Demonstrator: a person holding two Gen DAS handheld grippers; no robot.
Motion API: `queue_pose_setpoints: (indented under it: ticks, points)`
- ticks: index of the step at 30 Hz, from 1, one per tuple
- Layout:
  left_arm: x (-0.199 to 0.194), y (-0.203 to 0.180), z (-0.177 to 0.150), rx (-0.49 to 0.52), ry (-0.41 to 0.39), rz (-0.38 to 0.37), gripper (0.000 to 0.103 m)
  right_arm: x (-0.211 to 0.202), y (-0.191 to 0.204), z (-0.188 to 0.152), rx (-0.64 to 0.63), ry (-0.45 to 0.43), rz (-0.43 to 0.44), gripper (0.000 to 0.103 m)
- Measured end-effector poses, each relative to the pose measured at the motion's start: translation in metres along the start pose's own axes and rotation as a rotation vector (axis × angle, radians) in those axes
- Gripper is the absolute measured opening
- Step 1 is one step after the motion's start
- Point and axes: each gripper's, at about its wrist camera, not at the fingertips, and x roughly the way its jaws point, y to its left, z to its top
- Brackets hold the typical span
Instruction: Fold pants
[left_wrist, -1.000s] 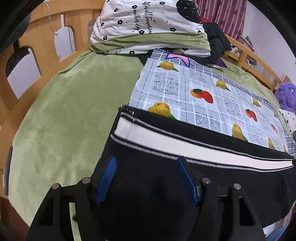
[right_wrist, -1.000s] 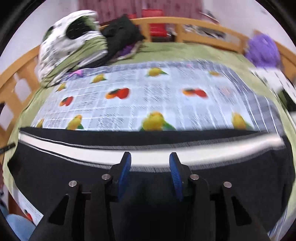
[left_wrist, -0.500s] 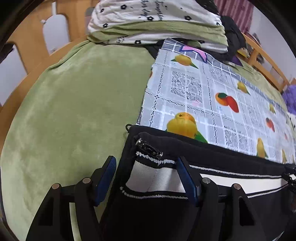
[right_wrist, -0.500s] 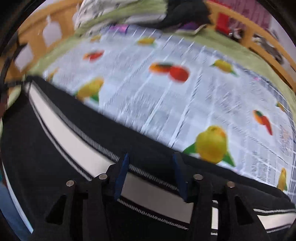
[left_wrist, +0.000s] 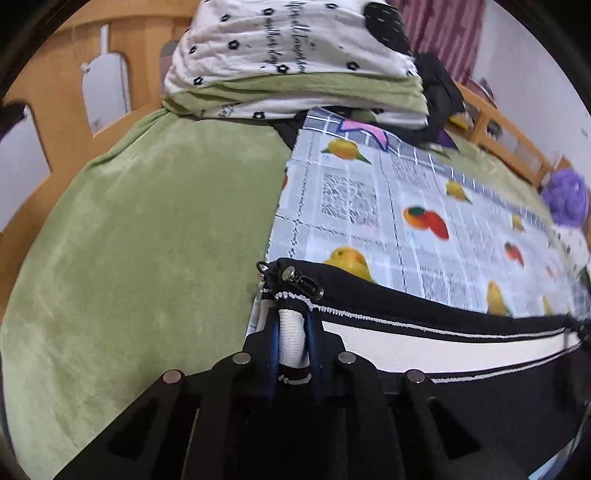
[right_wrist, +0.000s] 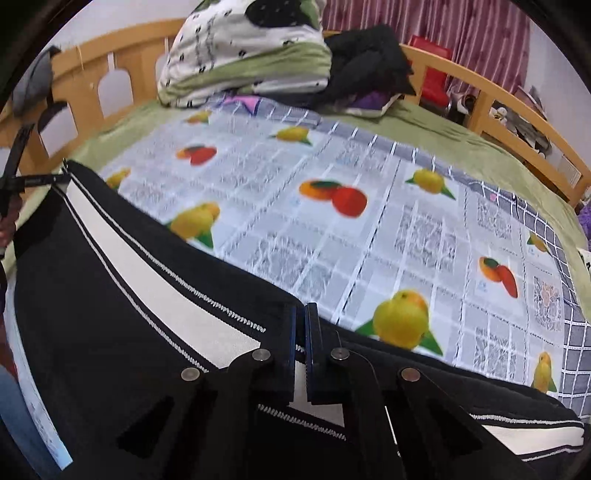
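Observation:
Black pants (left_wrist: 461, 398) with a white side stripe lie along the near edge of a fruit-print sheet (left_wrist: 406, 221). My left gripper (left_wrist: 293, 332) is shut on the left end of the pants, pinching the white stripe beside a metal zipper pull (left_wrist: 299, 280). In the right wrist view the pants (right_wrist: 110, 295) stretch from far left to bottom right. My right gripper (right_wrist: 300, 325) is shut on the pants' far edge, with the cloth pinched between its blue pads. The left gripper (right_wrist: 22, 181) shows small at the far left there.
A green blanket (left_wrist: 147, 240) covers the bed left of the sheet. Folded bedding (left_wrist: 295, 62) and dark clothes (right_wrist: 369, 62) are piled at the head. A wooden rail (right_wrist: 498, 107) rings the bed. A purple plush (left_wrist: 567, 195) lies at the right.
Both grippers were open over the pants and have closed on them. The left one moved to the pants' left end; the right one swung along the far edge.

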Motion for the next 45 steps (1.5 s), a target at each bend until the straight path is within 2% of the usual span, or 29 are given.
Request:
queue_pose_setpoints:
  ticks: [4,6,8,10,13,15,16,19,20,21,22,24,28,30,32,34,35,36,40,42,43,45]
  points:
    - [0.030,0.003,0.001,-0.035,0.057,0.020,0.014,0.028,-0.006,0.004,0.041,0.044,0.002,0.004]
    - [0.037,-0.003,-0.001,-0.010,0.068,0.064,0.023,0.049,-0.003,-0.001,0.041,0.095,-0.019,0.004]
    - [0.036,-0.008,-0.003,0.013,0.074,0.118,0.041,0.055,0.000,-0.006,0.039,0.089,-0.043,0.006]
    - [0.030,-0.010,-0.005,0.012,0.083,0.135,0.051,0.049,-0.002,-0.007,0.066,0.078,-0.048,0.009]
    - [0.008,-0.020,-0.014,0.048,0.060,0.140,0.054,0.021,-0.016,-0.013,0.129,0.058,-0.061,0.013]
    - [-0.006,-0.029,-0.022,0.078,0.031,0.155,0.061,-0.007,-0.031,-0.025,0.149,0.024,-0.128,0.031]
    - [-0.013,-0.037,-0.031,0.090,0.017,0.144,0.064,-0.016,-0.040,-0.031,0.172,0.021,-0.164,0.034]
    - [-0.015,-0.054,-0.044,0.101,0.040,0.099,0.064,-0.027,-0.074,-0.056,0.254,0.036,-0.230,0.035]
    - [-0.012,-0.061,-0.048,0.096,0.052,0.083,0.064,-0.021,-0.085,-0.062,0.279,0.063,-0.258,0.035]
    - [-0.009,-0.069,-0.051,0.093,0.068,0.067,0.064,-0.007,-0.097,-0.069,0.307,0.115,-0.287,0.029]
    - [-0.007,-0.075,-0.054,0.093,0.083,0.060,0.064,0.003,-0.104,-0.074,0.320,0.141,-0.292,0.027]
    - [-0.002,-0.091,-0.058,0.104,0.119,0.050,0.064,0.010,-0.115,-0.076,0.350,0.085,-0.267,0.027]
    - [-0.009,-0.117,-0.059,0.155,0.106,0.065,0.064,0.014,-0.128,-0.065,0.416,0.080,-0.238,0.027]
    - [-0.018,-0.126,-0.057,0.164,0.085,0.072,0.064,0.000,-0.130,-0.067,0.419,0.067,-0.236,0.027]
    - [-0.026,-0.130,-0.054,0.157,0.070,0.068,0.064,-0.029,-0.135,-0.077,0.429,0.006,-0.284,0.027]
    - [-0.030,-0.133,-0.052,0.142,0.066,0.068,0.064,-0.071,-0.150,-0.100,0.473,-0.053,-0.356,0.034]
    - [-0.032,-0.134,-0.051,0.129,0.065,0.067,0.064,-0.085,-0.159,-0.109,0.492,-0.061,-0.388,0.042]
    - [-0.033,-0.134,-0.051,0.115,0.064,0.063,0.064,-0.109,-0.171,-0.127,0.534,-0.070,-0.432,0.047]
    - [-0.034,-0.140,-0.050,0.064,0.063,0.040,0.064,-0.180,-0.207,-0.204,0.731,-0.076,-0.553,0.048]
    - [-0.034,-0.143,-0.050,0.038,0.063,0.027,0.064,-0.209,-0.214,-0.242,0.816,-0.115,-0.586,0.048]
    - [-0.034,-0.145,-0.050,0.026,0.064,0.016,0.064,-0.220,-0.216,-0.259,0.858,-0.143,-0.588,0.049]
    - [-0.033,-0.148,-0.051,-0.001,0.065,-0.002,0.064,-0.221,-0.221,-0.282,0.935,-0.143,-0.527,0.053]
